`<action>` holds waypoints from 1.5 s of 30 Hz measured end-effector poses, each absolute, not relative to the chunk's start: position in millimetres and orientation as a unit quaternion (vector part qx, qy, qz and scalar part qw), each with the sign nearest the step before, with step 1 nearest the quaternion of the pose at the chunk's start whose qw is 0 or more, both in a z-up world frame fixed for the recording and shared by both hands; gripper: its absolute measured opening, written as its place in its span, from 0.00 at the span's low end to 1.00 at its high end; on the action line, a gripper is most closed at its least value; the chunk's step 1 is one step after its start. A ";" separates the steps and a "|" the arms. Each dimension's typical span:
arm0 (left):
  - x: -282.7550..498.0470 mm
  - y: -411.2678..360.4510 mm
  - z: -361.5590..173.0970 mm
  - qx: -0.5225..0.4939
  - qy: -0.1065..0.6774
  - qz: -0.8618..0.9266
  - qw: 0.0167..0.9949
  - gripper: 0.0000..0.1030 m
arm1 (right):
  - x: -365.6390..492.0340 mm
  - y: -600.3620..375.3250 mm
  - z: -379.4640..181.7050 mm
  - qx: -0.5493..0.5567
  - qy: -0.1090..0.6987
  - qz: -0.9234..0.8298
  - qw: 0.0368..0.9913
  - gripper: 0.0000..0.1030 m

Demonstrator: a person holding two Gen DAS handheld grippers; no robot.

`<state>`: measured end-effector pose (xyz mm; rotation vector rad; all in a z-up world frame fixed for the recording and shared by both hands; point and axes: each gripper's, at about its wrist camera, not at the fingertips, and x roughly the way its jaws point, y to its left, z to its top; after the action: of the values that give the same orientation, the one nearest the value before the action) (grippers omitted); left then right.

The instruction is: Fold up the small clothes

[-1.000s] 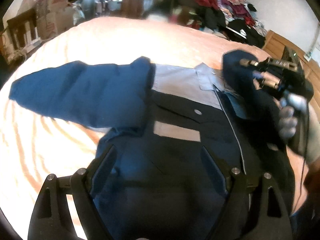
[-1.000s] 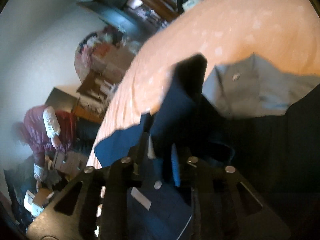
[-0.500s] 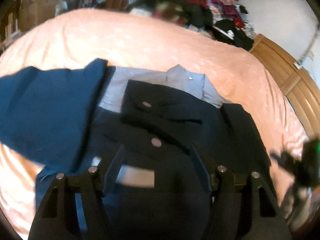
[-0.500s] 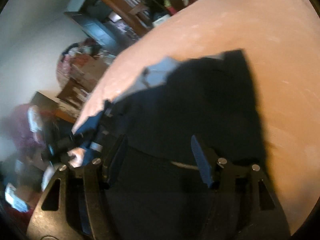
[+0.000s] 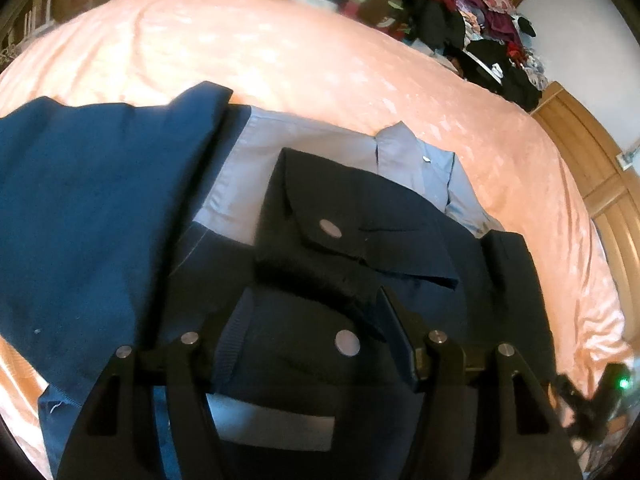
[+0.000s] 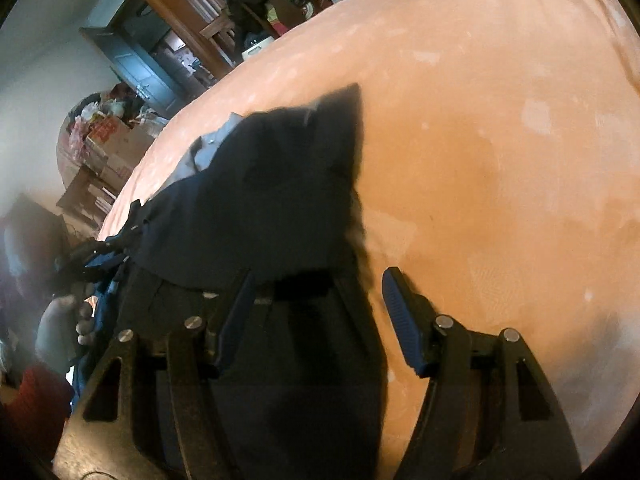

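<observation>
Spread flat on the peach bedspread (image 5: pixel 320 52), navy jacket (image 5: pixel 360 240) with one sleeve (image 5: pixel 88 208) still flung outward — both left gripper (image 5: pixel 312 320) and right gripper (image 6: pixel 316 304) with fingers apart, gripping nothing — likely to bunch or skew if dragged across soft bedding.

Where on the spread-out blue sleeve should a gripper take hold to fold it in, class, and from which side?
Grip the blue sleeve at its far outer end, towards the left edge of the left wrist view, coming in from the open bedspread side. The sleeve lies flat, pointing away from the jacket body, so its end is probably the freest part to lift across. The left gripper has open jaws.
</observation>
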<state>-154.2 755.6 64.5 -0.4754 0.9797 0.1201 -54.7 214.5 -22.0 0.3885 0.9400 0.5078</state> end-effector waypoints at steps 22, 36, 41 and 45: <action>-158.4 780.3 61.3 -0.218 0.427 0.113 0.870 0.06 | -71.5 220.3 4.3 0.181 0.396 0.278 0.856 0.58; -227.4 821.8 102.3 -0.252 0.384 0.131 0.879 0.20 | -21.0 237.4 -29.8 0.119 0.473 0.234 0.841 0.39; -309.7 917.4 110.4 -0.277 0.366 0.226 0.859 0.30 | -37.6 226.7 -16.2 0.112 0.462 0.216 0.853 0.51; -354.2 988.8 92.8 -0.331 0.372 0.268 0.825 0.37 | -60.0 224.7 -7.1 0.127 0.453 0.216 0.856 0.55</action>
<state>-354.2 988.8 92.8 -0.7027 0.7913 0.5691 -60.0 224.7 -7.1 0.2667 0.9514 0.4540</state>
